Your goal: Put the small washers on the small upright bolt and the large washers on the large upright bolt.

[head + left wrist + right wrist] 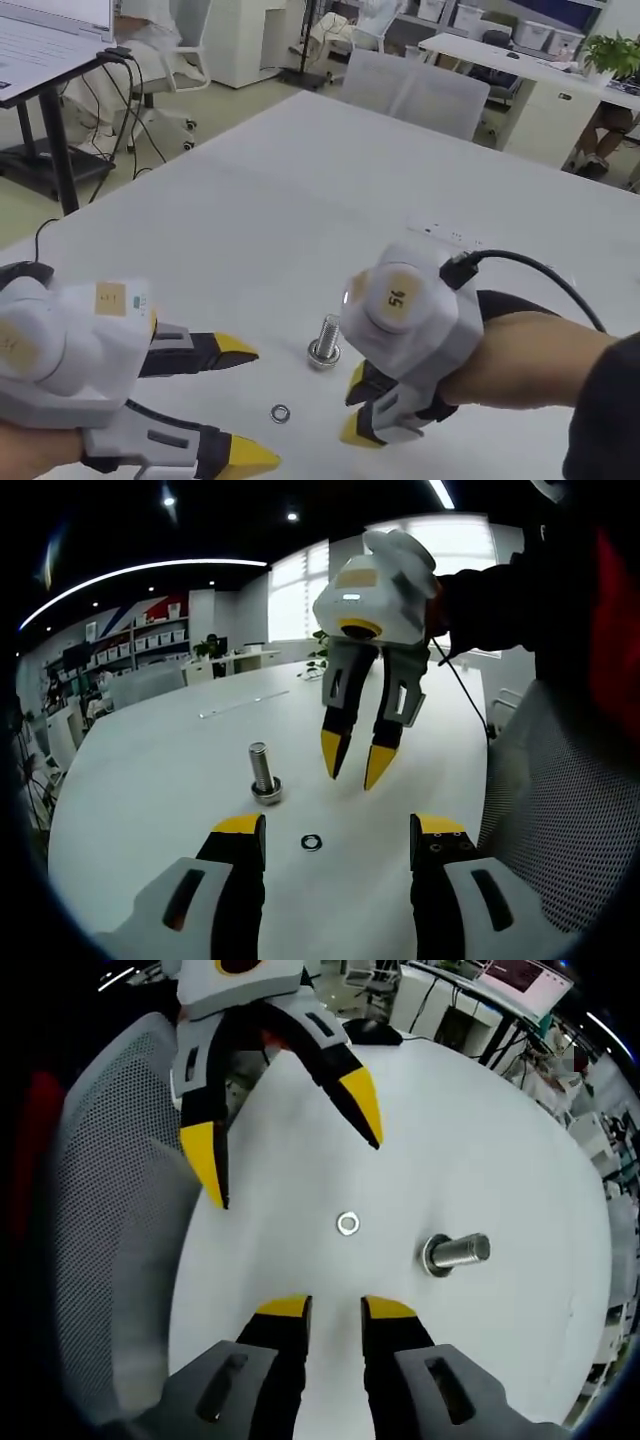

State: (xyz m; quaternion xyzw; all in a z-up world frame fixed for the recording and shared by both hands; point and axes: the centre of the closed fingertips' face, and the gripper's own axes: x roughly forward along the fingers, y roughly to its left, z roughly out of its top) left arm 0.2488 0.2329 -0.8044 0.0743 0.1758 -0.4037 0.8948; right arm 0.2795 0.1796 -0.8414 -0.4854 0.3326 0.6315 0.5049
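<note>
Head view: bolt (325, 343) stands upright on white table (300, 200), between the two grippers.
Washer (280, 412): flat on table, near bolt's base, touching neither gripper.
Left gripper (255, 405): jaws wide apart, empty.
Right gripper (352, 408): jaws slightly apart, empty, tips pointing down beside bolt.

Bright even ceiling light, faint shadows on the white table (300, 200), fisheye bending in both gripper views
</note>
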